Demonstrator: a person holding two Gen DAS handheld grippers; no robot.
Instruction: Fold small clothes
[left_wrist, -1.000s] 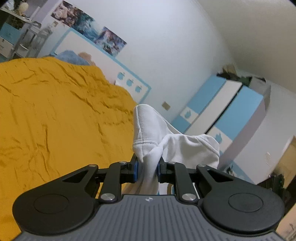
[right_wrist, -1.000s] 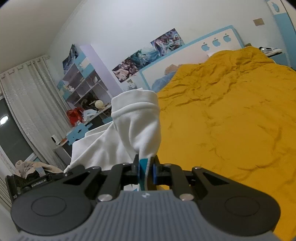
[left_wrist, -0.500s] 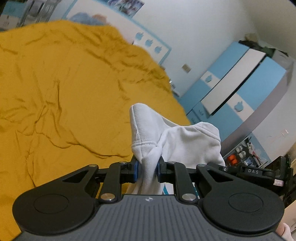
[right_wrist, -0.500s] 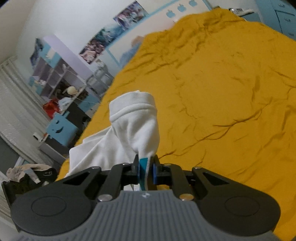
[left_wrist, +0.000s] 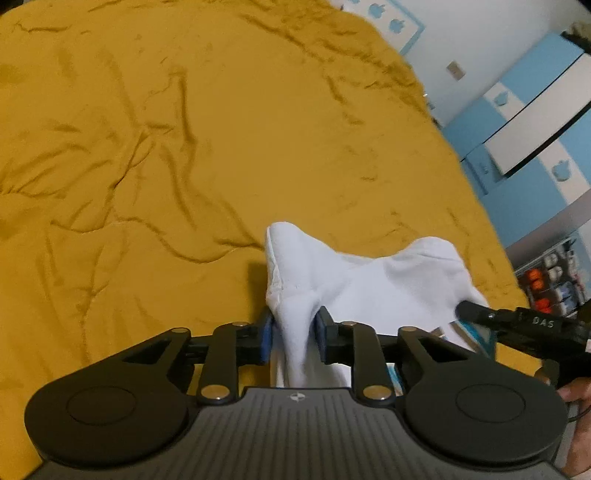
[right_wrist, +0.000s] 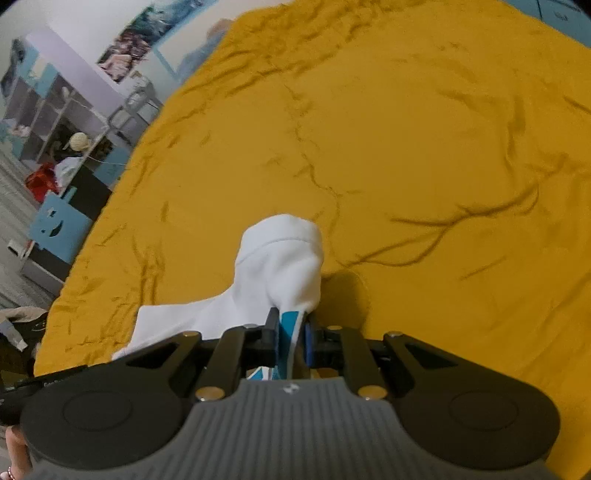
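The white garment (left_wrist: 369, 284) is soft and light. The left gripper (left_wrist: 293, 338) is opening around one bunched corner, while the right gripper (right_wrist: 291, 341) pinches the other above the bed (left_wrist: 221, 147).

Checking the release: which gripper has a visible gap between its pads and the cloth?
The left gripper: its jaws are opening, with gaps beside the white garment. The right gripper is clamped tight on it.
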